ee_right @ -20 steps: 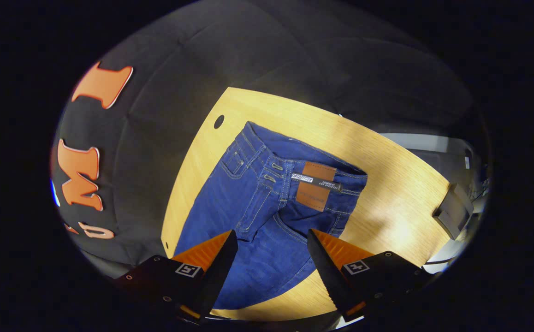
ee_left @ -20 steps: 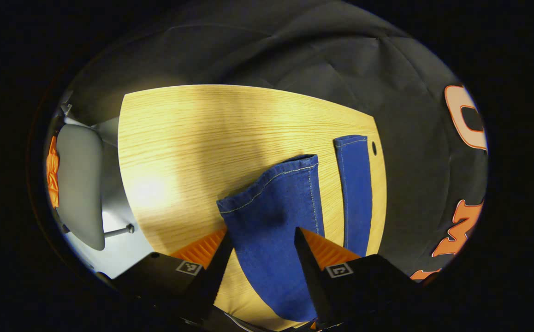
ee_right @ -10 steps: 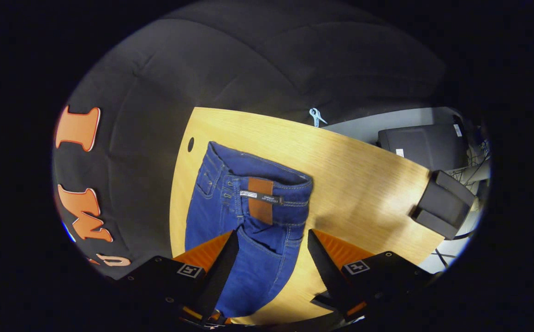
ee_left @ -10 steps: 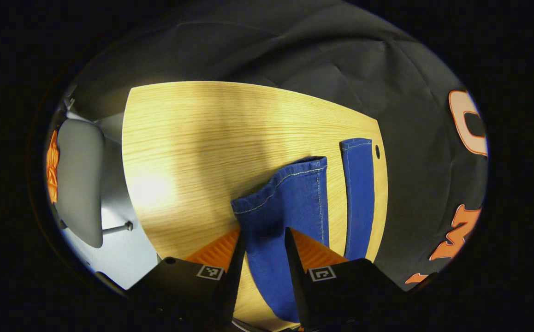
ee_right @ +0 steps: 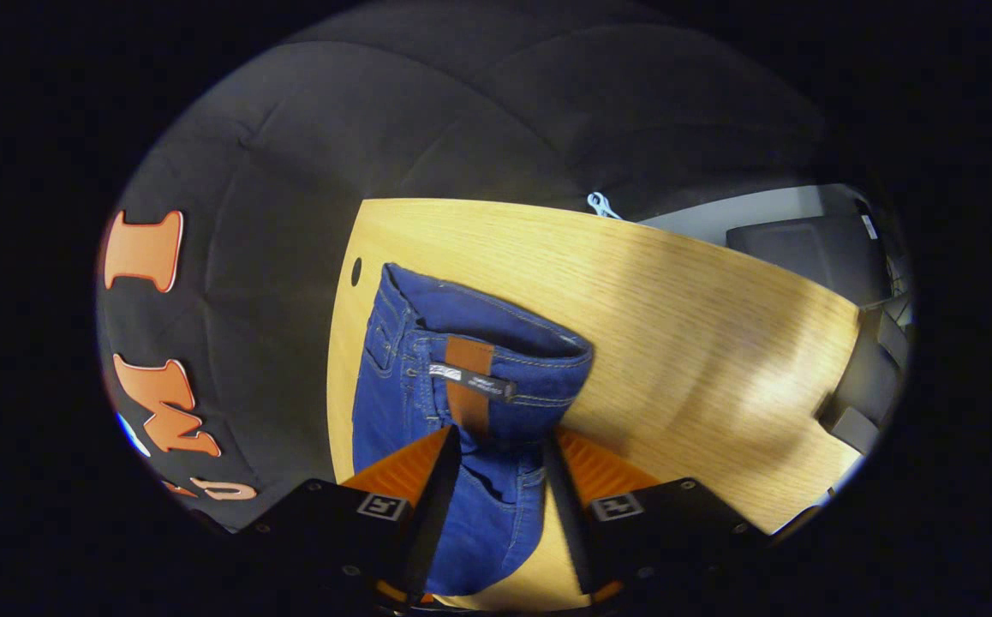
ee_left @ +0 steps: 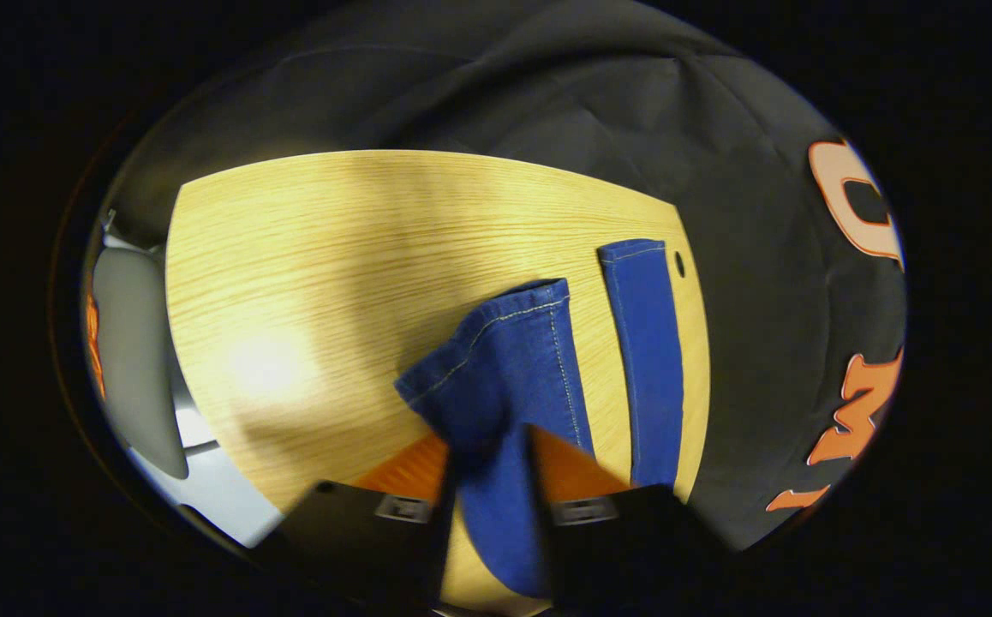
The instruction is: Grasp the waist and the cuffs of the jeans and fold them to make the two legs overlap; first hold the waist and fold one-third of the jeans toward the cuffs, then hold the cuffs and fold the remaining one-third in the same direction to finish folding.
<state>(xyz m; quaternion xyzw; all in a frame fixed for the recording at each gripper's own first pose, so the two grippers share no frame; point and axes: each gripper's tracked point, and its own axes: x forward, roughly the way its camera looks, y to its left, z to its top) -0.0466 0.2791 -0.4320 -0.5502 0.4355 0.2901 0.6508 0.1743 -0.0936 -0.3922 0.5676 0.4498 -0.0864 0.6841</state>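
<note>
Left gripper view: left gripper point(ee_left: 489, 446) clamped on near leg of jeans point(ee_left: 504, 377), cuff point(ee_left: 483, 330) lifted and bunched beyond the fingers; other leg point(ee_left: 646, 360) flat on desk point(ee_left: 333, 257), close beside a small hole point(ee_left: 679, 263) near the edge.

Right gripper view: right gripper point(ee_right: 503, 450) pinching waist point(ee_right: 479, 343) of jeans, just below brown patch point(ee_right: 466, 386); waistband raised off desk, hole point(ee_right: 356, 272) farther off.

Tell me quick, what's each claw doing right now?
Left gripper: shut on the jeans leg, near the cuff.
Right gripper: shut on the jeans near the waist.
</note>
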